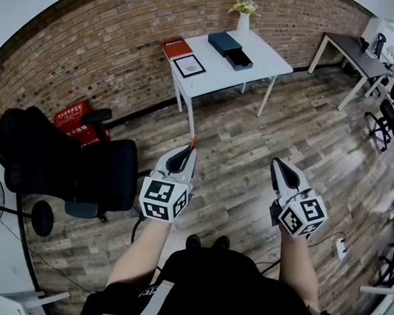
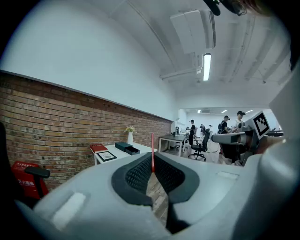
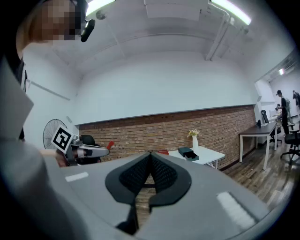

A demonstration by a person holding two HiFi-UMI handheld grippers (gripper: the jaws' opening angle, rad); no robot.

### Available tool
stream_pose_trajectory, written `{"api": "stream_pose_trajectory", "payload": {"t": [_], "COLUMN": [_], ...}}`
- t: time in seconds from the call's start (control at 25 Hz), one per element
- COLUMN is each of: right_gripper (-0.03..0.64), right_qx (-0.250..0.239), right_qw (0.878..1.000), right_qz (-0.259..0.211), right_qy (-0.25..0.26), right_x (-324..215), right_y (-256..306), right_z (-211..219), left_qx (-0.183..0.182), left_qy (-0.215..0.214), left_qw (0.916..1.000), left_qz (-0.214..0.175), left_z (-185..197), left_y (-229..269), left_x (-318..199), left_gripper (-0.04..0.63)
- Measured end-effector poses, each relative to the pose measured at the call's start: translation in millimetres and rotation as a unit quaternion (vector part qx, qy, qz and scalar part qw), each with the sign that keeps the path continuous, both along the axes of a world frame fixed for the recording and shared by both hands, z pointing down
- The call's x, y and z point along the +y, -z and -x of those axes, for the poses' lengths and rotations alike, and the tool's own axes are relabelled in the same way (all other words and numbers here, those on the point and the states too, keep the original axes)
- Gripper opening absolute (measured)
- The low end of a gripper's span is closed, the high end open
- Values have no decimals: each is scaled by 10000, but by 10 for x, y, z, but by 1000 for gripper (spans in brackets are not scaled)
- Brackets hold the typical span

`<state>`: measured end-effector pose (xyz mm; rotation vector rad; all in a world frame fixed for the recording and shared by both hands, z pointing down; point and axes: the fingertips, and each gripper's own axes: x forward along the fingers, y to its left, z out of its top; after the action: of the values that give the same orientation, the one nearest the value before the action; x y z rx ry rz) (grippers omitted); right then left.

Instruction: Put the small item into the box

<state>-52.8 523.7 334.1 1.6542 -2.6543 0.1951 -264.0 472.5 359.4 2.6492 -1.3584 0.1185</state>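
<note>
Pinched in left gripper, at the tips: thin red small item, poking out past them. Pressed together, empty: right gripper. Well apart, on white table against brick wall: open dark box.

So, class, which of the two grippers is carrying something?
The left gripper: its jaws are shut on a thin red item that sticks out past the tips. The right gripper has its jaws together with nothing between them.
</note>
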Motion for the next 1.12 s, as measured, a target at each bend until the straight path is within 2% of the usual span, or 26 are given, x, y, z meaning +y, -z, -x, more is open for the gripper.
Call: {"api": "stream_pose_trajectory", "payload": {"t": [0.32,0.8,1.12], "right_gripper": [-2,0,0], "right_qx": [-50,-506,-677], "right_qw": [10000,9983,9973], "right_qz": [-35,-44,139], "right_qy": [-56,-296,-265], "right_x": [43,208,86], "right_y": [7,-14,-139], "right_z": [-317,-1086,-1205], "left_qx": [-50,-181,-200], "left_qy": [-144,-260,-325], "left_qw": [9999,9995,9993], "left_qz": [71,-56,56], "left_z": [-357,-1040,-1221], "left_y": [-21,-4,-123], "left_x": [5,108,12], "left_gripper": [20,20,20]}}
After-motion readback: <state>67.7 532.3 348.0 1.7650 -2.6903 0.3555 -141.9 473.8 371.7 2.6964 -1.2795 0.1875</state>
